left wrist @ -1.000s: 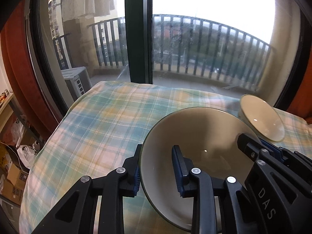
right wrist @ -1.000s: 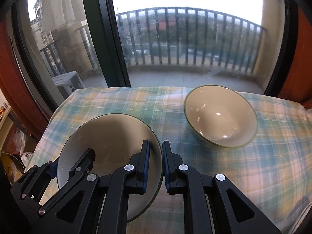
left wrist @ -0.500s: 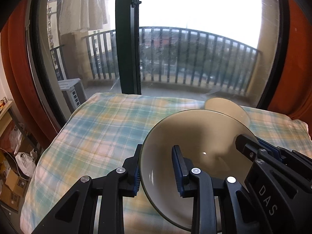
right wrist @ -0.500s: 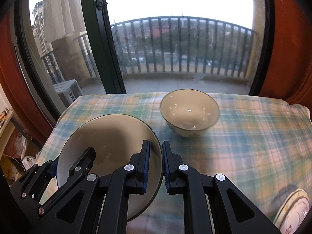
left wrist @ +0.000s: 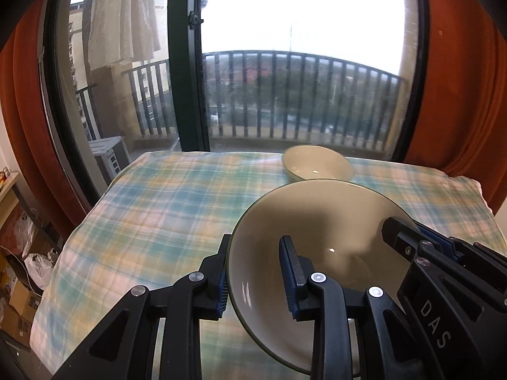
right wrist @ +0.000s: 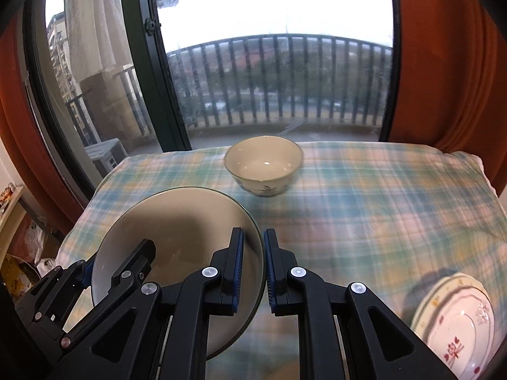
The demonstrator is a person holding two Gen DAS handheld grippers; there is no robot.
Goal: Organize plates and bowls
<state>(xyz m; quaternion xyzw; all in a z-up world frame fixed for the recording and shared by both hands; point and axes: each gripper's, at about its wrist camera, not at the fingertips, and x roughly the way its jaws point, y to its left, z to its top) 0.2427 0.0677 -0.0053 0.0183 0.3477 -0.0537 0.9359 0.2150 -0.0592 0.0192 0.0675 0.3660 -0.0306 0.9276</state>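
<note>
Holding one large bowl (left wrist: 320, 221) between them, I note my left gripper (left wrist: 255, 277) pinching its left rim and my right gripper (right wrist: 252, 270) pinching its right rim, with the small bowl (right wrist: 263, 164) well ahead on the plaid cloth (right wrist: 364, 205) and a floral plate (right wrist: 456, 323) lower right of the right claw.

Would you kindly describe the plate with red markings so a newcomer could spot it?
Start at the plaid cloth. Follow it to its near right corner, where the white plate lies. Unlike the plain bowl by the window, it is flat, with red motifs and a yellowish rim.
</note>
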